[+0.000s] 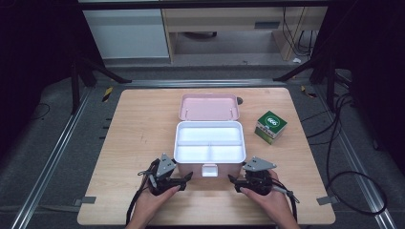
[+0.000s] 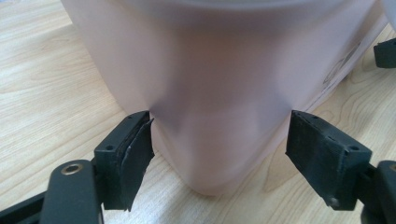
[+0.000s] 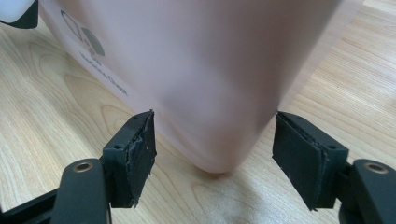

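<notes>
A pink storage box [image 1: 237, 168] stands at mid-table. Its lid [image 1: 208, 107] is thrown back and a white divided tray [image 1: 208, 135] lies inside. My left gripper [image 1: 184, 181] is at the box's front-left corner and my right gripper [image 1: 235, 183] at its front-right corner. In the left gripper view the jaws of the left gripper [image 2: 219, 126] straddle the rounded pink corner [image 2: 215, 93], both tips against its walls. In the right gripper view the right gripper [image 3: 215, 123] holds the other corner [image 3: 219, 84] the same way, beside a printed label [image 3: 100, 70].
A green and white carton [image 1: 271, 127] sits to the right of the box. A white latch [image 1: 209, 170] hangs at the middle of the box's front. Bare wood lies along the table's left side [image 1: 138, 138] and front edge. Cables trail on the floor at the right.
</notes>
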{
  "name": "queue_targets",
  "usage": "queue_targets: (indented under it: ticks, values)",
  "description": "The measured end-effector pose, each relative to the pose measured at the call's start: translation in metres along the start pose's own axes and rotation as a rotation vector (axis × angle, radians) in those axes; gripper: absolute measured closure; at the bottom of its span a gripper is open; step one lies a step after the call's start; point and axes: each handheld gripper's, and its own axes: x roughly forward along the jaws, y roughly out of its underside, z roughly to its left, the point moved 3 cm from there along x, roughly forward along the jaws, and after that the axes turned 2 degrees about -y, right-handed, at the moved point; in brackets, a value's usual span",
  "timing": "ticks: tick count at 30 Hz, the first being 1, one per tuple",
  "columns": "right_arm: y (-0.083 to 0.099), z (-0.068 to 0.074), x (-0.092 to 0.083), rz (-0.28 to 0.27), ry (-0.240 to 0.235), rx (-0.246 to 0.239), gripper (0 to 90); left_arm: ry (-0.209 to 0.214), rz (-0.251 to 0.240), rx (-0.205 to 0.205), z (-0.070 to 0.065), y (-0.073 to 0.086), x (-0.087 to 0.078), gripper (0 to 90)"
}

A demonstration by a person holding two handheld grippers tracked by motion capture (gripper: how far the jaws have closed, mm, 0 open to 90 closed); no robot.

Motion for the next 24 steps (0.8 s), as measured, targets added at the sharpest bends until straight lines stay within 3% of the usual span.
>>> queue_targets:
  ticks: [8,13,17,24]
  values:
    - [0.001,-0.002,-0.002,-0.003,-0.005,0.007,29.5,-0.003,0.008,0.016,-0.002,0.001,0.002,21.7]
    - [0.0,-0.002,-0.003,0.01,-0.047,0.004,21.1,-0.006,0.021,0.056,-0.006,0.002,0.0,15.2]
    - [0.002,-0.004,-0.005,0.048,-0.129,-0.001,15.5,0.0,0.043,0.047,-0.004,0.008,-0.006,9.5]
    - [-0.003,-0.021,-0.028,0.117,-0.151,-0.028,19.0,-0.002,0.081,0.007,0.011,0.019,-0.016,4.7]
